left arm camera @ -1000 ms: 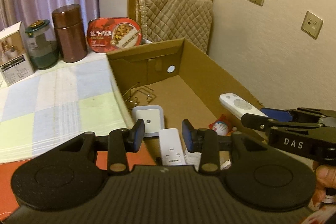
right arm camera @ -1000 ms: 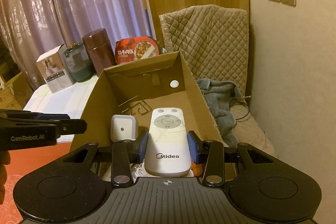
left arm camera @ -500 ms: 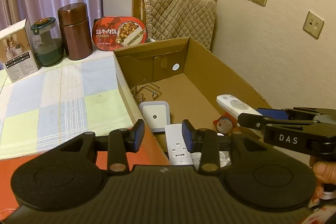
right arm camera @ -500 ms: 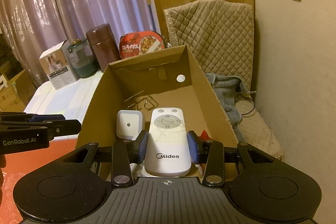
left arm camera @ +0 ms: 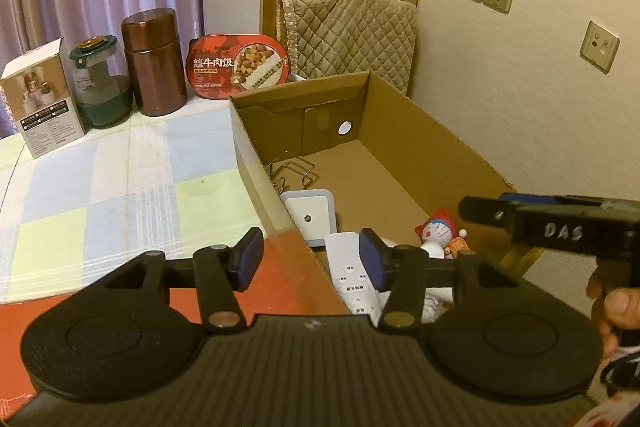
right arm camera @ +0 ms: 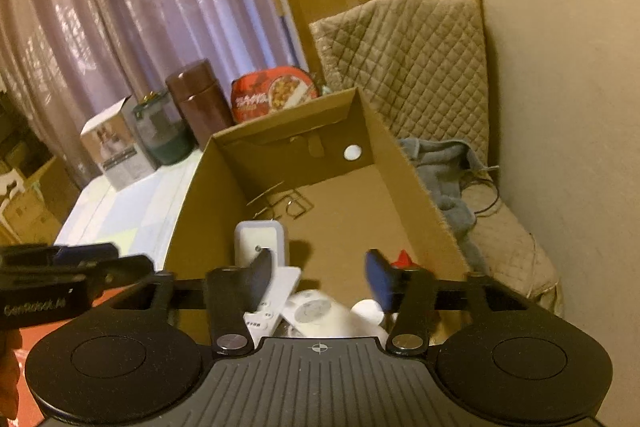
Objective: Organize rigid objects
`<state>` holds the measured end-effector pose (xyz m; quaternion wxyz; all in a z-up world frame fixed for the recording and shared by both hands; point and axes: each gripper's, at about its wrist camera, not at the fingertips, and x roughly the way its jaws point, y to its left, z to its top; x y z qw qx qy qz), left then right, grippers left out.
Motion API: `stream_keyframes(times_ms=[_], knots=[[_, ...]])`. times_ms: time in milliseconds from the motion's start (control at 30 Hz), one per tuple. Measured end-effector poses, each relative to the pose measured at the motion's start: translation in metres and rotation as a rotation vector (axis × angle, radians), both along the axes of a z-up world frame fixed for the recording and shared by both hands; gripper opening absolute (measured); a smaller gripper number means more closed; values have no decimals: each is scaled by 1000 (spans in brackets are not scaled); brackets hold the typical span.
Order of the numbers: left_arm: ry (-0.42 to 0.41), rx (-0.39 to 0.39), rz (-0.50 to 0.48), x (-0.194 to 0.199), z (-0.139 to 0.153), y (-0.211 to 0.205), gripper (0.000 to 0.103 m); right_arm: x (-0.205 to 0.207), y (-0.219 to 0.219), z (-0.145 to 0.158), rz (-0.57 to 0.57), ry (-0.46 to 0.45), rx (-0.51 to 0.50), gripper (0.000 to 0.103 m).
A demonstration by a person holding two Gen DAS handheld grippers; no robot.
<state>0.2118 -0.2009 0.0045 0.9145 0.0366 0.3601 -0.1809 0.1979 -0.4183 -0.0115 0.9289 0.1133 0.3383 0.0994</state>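
Observation:
An open cardboard box (left arm camera: 436,143) (right arm camera: 396,155) holds a white square device (left arm camera: 310,217) (right arm camera: 260,241), a slim white remote (left arm camera: 352,277) (right arm camera: 272,301), a wire rack (left arm camera: 292,169) (right arm camera: 290,203) and a Doraemon figure (left arm camera: 436,233). The white Midea remote (right arm camera: 320,313) lies in the box's near end, under my right gripper (right arm camera: 320,279), which is open and empty above it. My left gripper (left arm camera: 310,261) is open and empty over the box's near left corner. The right gripper also shows in the left wrist view (left arm camera: 500,213).
A brown canister (left arm camera: 154,61), a green-lidded jar (left arm camera: 102,83), a white carton (left arm camera: 42,99) and a red meal tub (left arm camera: 238,65) stand at the back of the checked cloth (left arm camera: 100,187). A quilted chair (right arm camera: 420,67) with a grey towel (right arm camera: 444,171) is right of the box.
My right gripper has opened and let go of the Midea remote, which now lies in the box. Both grippers have pulled back and risen a little.

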Motion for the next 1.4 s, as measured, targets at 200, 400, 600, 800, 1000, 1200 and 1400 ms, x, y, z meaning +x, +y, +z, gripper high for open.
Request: stream_keyframes(times_ms=[200,400,600,800,1000,1200,1400], knots=[[-7,1,23,-15,3,12,76,-14,-10,13,-29,-26,10,59],[-21,-13,45,-37,8,26,92,-33,-13,27,-44,-31,5,64],[-58,-32,83,-64,19,39,101,-53,-10,40,-45,-25,-2,81],[-49,-39,100,-91,22,49,102,-76,-8,51,-56,-6,-27,90],[-12,-46,151,-117,22,57,102,-104,-4,55,-46,20,-74,93],[9,-62,188,-141,27,62,101,-131,0,52,-37,45,-94,94],[-18,-59,218,-164,35,61,101,-148,4,54,-36,59,-99,94]])
